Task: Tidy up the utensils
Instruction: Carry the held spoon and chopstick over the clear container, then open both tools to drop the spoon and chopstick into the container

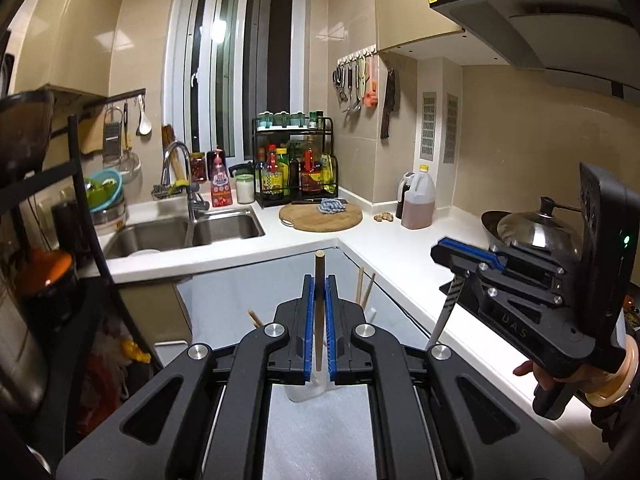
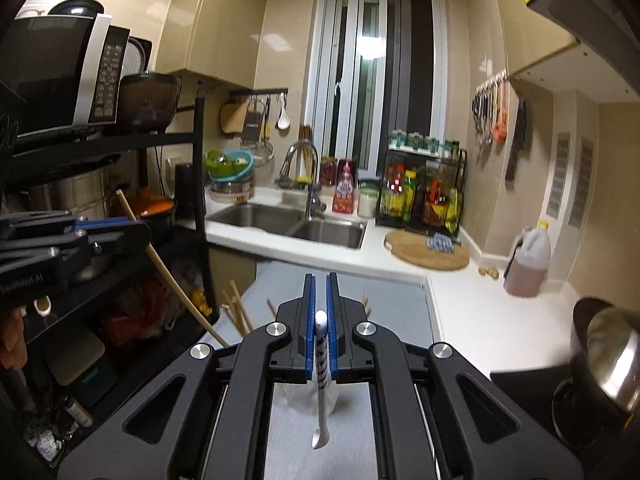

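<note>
the left gripper [image 1: 319,286] is clamped on a wooden chopstick [image 1: 319,312], the right gripper [image 2: 320,286] on a white spoon [image 2: 321,364]; both hang above the clear cup [image 2: 312,396] on the grey counter [image 2: 320,452].

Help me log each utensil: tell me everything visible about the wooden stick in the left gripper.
The stick is a thin, round, straight rod of plain light wood, its blunt cut end uppermost. The left gripper is shut on it, blue pads pressing both sides. From the left wrist it stands nearly upright, passing down between the fingers; from the right wrist it slants, its lower part running long below the gripper. Its bottom end is hidden. Nothing else visibly touches it.
</note>
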The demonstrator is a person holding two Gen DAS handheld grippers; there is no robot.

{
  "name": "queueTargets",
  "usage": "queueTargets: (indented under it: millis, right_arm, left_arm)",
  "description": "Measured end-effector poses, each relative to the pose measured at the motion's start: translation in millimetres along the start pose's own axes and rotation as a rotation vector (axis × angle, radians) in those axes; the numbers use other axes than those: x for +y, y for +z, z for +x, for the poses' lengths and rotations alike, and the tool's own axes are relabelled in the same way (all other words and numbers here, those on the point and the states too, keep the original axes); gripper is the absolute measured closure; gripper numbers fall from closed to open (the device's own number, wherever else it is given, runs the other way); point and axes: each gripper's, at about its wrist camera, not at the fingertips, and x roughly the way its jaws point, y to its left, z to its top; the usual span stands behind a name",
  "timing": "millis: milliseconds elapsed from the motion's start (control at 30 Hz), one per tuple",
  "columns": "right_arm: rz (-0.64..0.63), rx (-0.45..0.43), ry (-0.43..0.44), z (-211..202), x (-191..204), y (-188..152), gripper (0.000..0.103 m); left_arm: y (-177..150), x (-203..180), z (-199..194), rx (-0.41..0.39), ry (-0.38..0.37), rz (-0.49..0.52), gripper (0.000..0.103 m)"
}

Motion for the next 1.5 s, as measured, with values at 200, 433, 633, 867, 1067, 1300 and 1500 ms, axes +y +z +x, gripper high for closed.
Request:
queueTargets:
  millis: [200,433,633,867,1067,1300,1500]
  right_arm:
    - [-0.012,-0.034,0.0,31,1,27,0.098]
    - [0.039,-0.043,0.007,72,-10,38,0.098]
    - [0.08,-0.031,0.013,105,-19,26,0.098]
    - [0.107,0.033,0.016,132,-25,-3,0.098]
    - [0.134,0.067,0.023,136,-28,-22,0.088]
    - [0.131,0.052,-0.017,103,-24,-46,0.031]
    - [0.149,0.079,-0.058,73,-14,-79,0.016]
  left_arm:
    - [18,-4,27,0.03,0.009,0.055,0.098]
    - [23,7,57,0.053,0.012,0.049,0.098]
    - [9,20,89,0.093,0.008,0.011,0.098]
    - [-7,23,118,0.139,0.009,-0.008,0.098]
    - [-19,28,122,0.137,0.061,-0.028,0.053]
    - [-43,48,94,0.087,0.194,-0.13,0.008]
    - [-80,42,75,0.09,0.213,-0.161,0.008]
